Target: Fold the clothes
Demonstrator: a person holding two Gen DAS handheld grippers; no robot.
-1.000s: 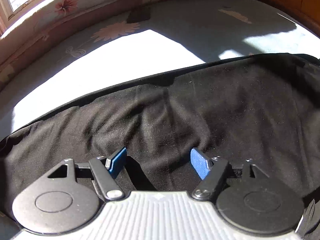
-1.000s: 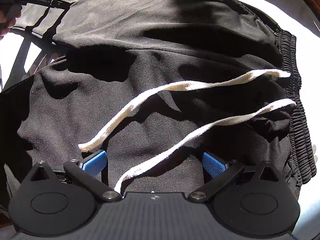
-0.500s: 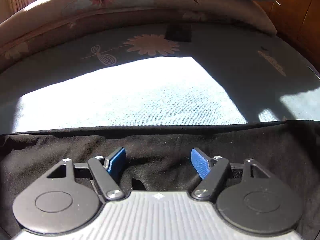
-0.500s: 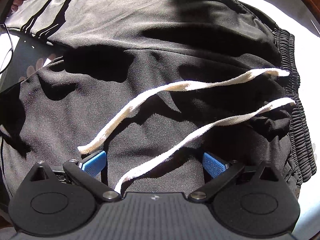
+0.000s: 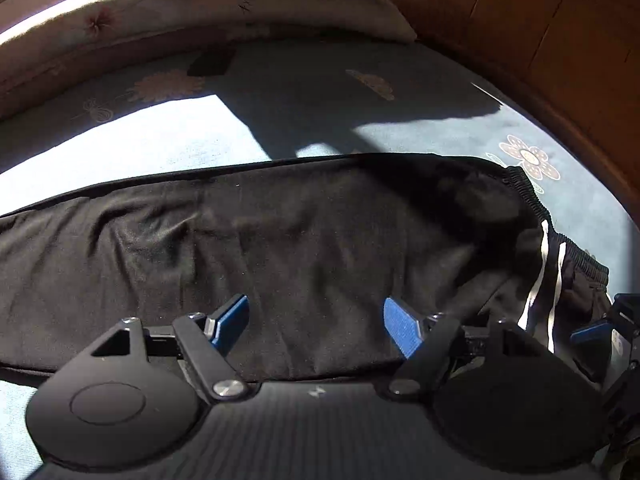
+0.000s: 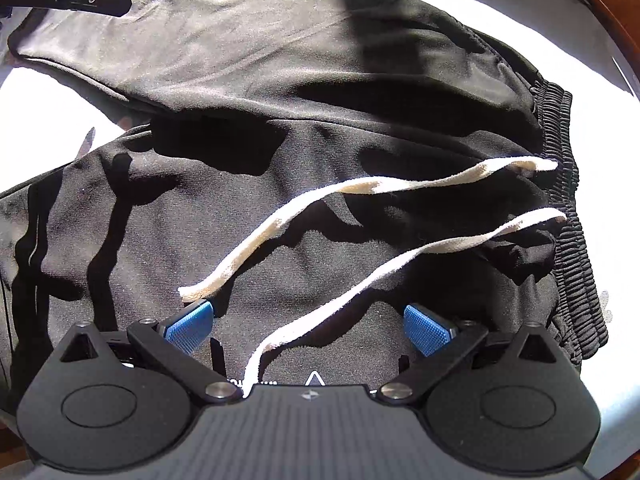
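Since a second ago the left tongs [image 5: 316,320] have swung away from the window side of the bed toward the wooden headboard [image 5: 540,32], so the elastic waistband [image 5: 528,196] of the black pants [image 5: 300,248] now shows in the left wrist view; the right tongs [image 6: 308,326] have hardly shifted. Left tongs are spread and opening further, hanging above the flat black cloth with nothing pinched between the blue pads [image 5: 400,326]. Right tongs are released too, wide apart above the pants [image 6: 280,92], with one of the two cream drawstrings [image 6: 360,192] trailing between the pads untouched. Pants lie spread on the pale blue flowered bedsheet [image 5: 140,136], legs doubled over, waistband at the right.
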